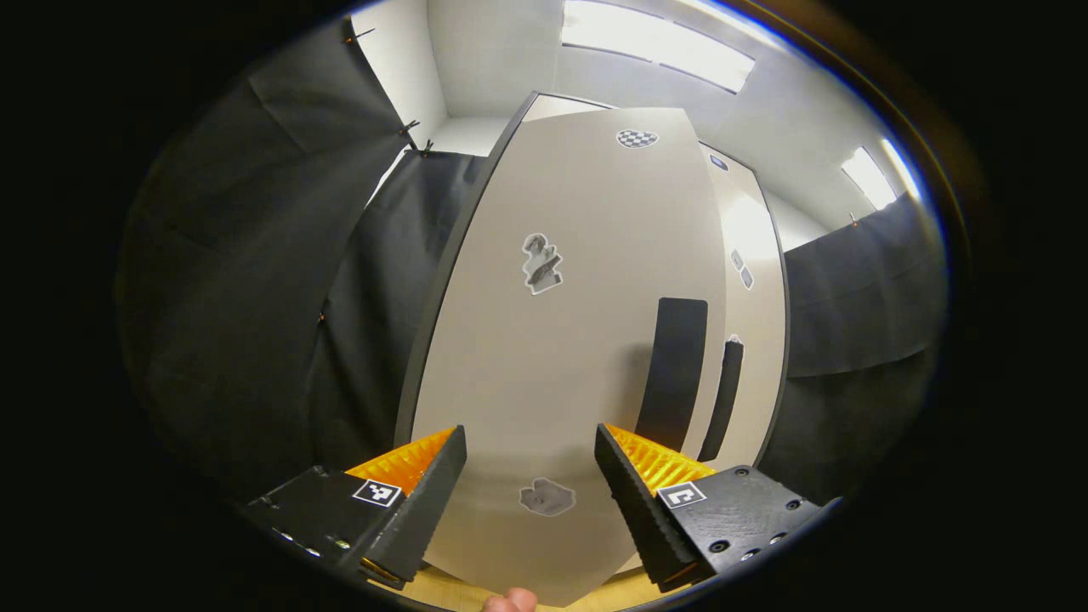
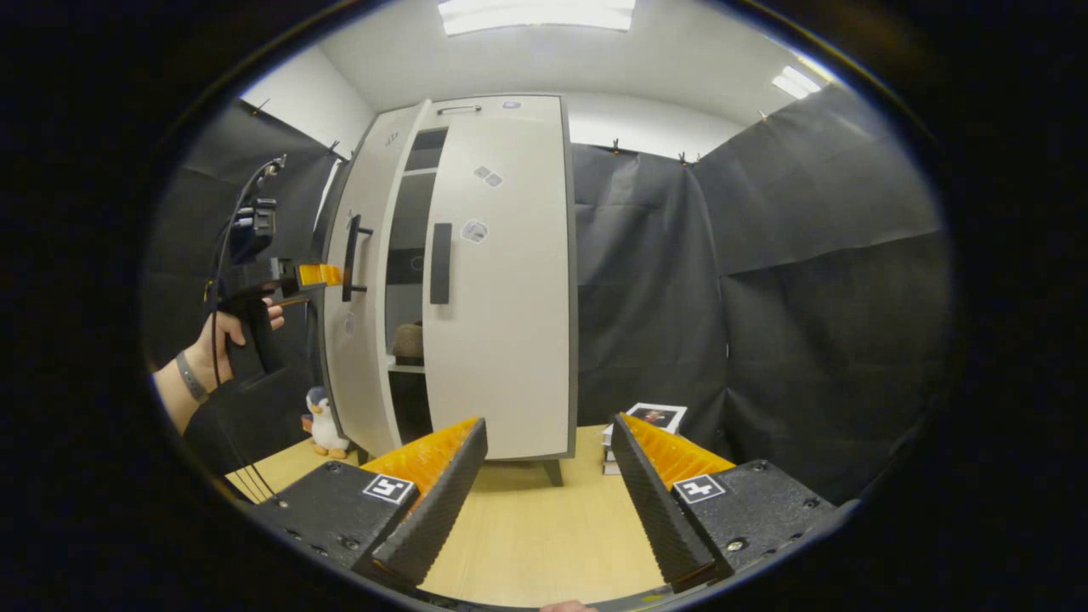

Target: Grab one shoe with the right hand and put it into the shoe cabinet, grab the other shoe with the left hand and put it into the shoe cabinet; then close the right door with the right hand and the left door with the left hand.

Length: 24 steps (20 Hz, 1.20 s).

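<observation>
Both hand-held grippers gaping, left one [image 1: 530, 476] close before left door [image 1: 561, 340], right one [image 2: 548, 476] back

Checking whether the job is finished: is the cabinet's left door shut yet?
Not yet. In the right gripper view the left door stands ajar, with a dark gap showing shelves between it and the right door.
</observation>
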Each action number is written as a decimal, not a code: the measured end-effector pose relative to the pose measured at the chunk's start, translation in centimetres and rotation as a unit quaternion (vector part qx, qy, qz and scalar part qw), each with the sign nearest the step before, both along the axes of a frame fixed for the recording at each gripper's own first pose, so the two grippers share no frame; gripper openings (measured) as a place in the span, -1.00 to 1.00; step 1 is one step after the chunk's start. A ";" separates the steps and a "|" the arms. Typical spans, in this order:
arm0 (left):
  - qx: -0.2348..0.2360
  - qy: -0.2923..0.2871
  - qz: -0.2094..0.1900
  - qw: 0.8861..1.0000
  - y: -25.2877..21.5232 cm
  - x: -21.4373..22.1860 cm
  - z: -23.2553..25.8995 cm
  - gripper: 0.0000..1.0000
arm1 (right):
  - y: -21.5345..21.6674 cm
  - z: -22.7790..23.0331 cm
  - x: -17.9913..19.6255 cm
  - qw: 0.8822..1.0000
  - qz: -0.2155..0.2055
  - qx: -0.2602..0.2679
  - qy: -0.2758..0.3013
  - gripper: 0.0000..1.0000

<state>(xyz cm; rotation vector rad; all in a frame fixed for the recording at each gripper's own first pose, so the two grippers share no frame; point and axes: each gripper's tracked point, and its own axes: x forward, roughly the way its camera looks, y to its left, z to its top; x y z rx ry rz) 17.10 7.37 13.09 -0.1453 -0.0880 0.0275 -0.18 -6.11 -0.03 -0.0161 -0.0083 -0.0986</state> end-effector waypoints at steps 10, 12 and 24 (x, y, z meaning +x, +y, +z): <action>0.040 0.020 0.017 0.999 -1.7 -9.9 -1.7 0.87 | 0.9 -1.8 0.2 1.000 0.014 0.004 0.024 0.92; 0.040 0.025 0.015 0.999 -2.8 -11.9 -3.0 0.87 | 1.5 -2.2 0.3 0.999 0.023 0.006 0.028 0.92; 0.022 0.080 -0.001 0.997 -6.7 -19.2 -11.4 0.87 | 3.8 -4.7 0.2 0.997 0.052 0.019 0.058 0.92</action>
